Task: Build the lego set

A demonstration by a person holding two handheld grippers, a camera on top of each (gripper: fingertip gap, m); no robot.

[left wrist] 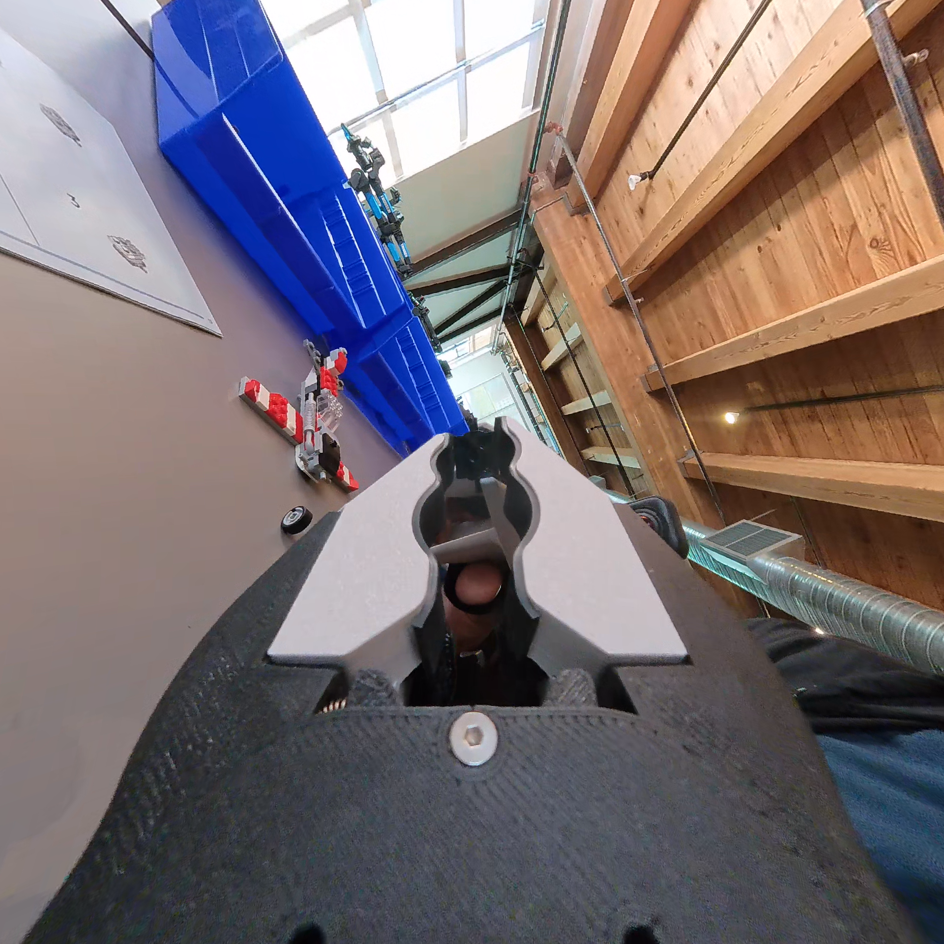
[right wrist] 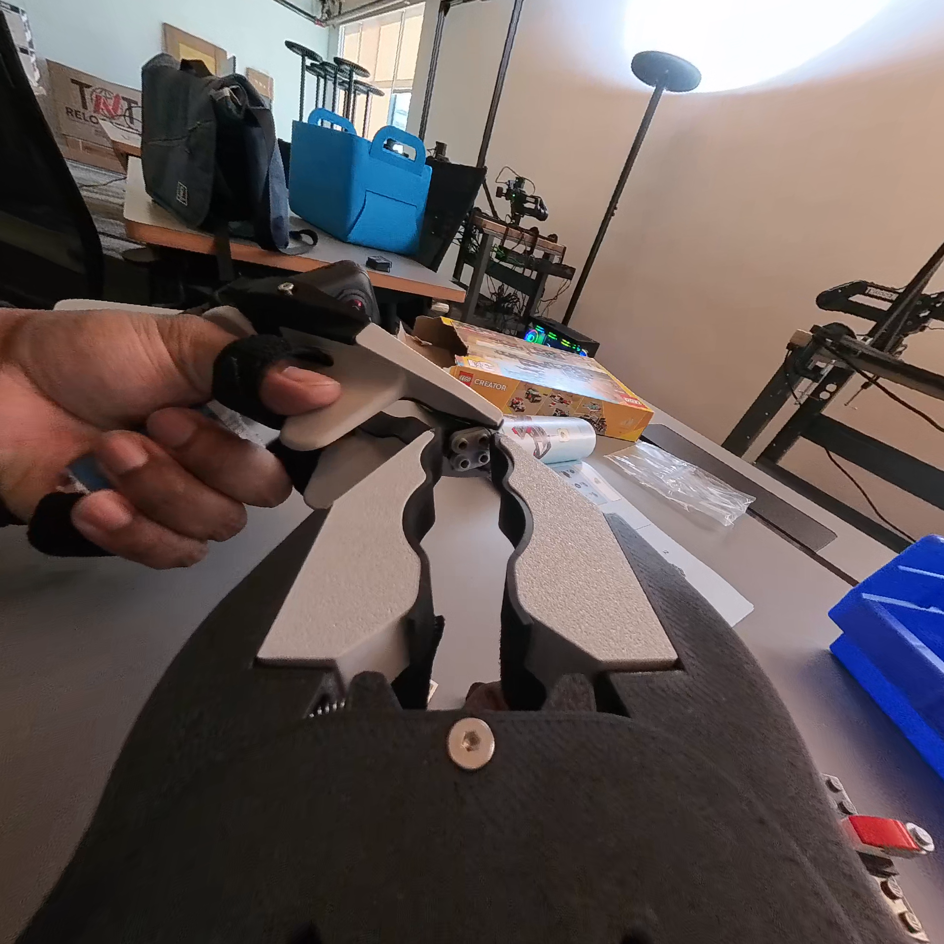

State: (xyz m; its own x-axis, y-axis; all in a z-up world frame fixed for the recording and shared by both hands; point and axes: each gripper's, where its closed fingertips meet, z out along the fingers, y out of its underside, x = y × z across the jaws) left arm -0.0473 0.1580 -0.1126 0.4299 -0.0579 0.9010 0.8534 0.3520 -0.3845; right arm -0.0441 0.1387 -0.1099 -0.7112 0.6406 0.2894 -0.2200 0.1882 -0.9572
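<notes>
My left gripper (left wrist: 477, 449) is shut on a small black lego piece (left wrist: 472, 456) at its fingertips. In the right wrist view it (right wrist: 488, 420) comes in from the left in a person's hand (right wrist: 127, 434). My right gripper (right wrist: 467, 452) is shut on a small grey lego piece (right wrist: 467, 449) with round sockets facing the camera. The two gripper tips meet, and the left tip touches the top of the grey piece. A partly built red, white and grey lego plane (left wrist: 306, 419) lies on the grey table (left wrist: 127, 459), left of the left gripper. A black lego wheel (left wrist: 296, 518) lies near it.
Blue bins (left wrist: 265, 204) line the table's far side, and one also shows at the right (right wrist: 899, 628). A printed sheet (left wrist: 76, 204) lies on the table. The lego box (right wrist: 551, 388), a booklet (right wrist: 551, 434), a clear plastic bag (right wrist: 679, 480) and a red-and-grey lego piece (right wrist: 883, 838) lie nearby. Only a small space, under 4 cm, lies between the two pairs of fingers.
</notes>
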